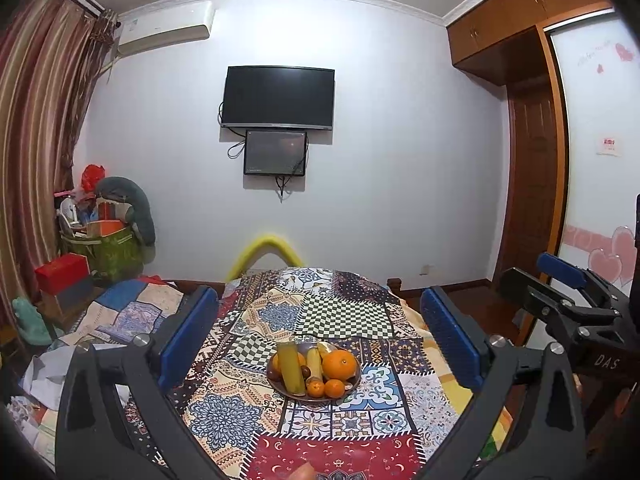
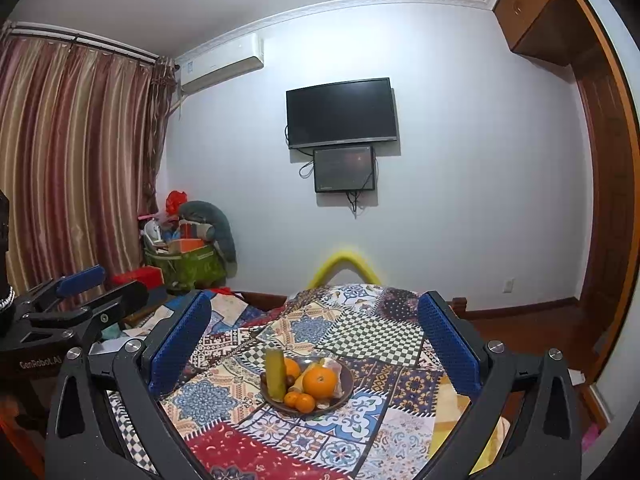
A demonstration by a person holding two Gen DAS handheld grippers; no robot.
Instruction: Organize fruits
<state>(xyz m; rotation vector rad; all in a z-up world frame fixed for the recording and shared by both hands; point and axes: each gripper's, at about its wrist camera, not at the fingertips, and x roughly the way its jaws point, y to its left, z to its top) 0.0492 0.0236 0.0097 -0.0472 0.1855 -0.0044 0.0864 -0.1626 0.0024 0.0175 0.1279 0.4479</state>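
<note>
**Two open claws over a plate of fruit**

Blue pads on our left gripper (image 1: 318, 322) sit wide apart with nothing between them. Our right gripper (image 2: 314, 326) is spread wide too, and it holds nothing. Both hang above the table, well back from the fruit.

We see the fruits on a round dark plate (image 1: 351, 389) in the middle of the table. One big orange (image 1: 339, 364) sits on the right side of the plate. Two small oranges (image 1: 326, 388) lie at the near edge. A tall yellow-green bottle (image 1: 292, 368) leans on the left side. A banana (image 1: 315, 362) lies between the bottle and the big orange.

Under the plate is a patchwork cloth (image 1: 340, 316) with checks, flowers and a red patch near us. Behind the table a yellow chair back (image 1: 265, 245) sticks up. On the white wall hangs a black TV (image 1: 278, 97) with a smaller screen (image 1: 275, 153) just below it. Striped curtains (image 2: 76, 160) hang on the left, near a green bag (image 2: 192, 268) full of things. Brown cupboards (image 1: 504, 28) are high on the right.
</note>
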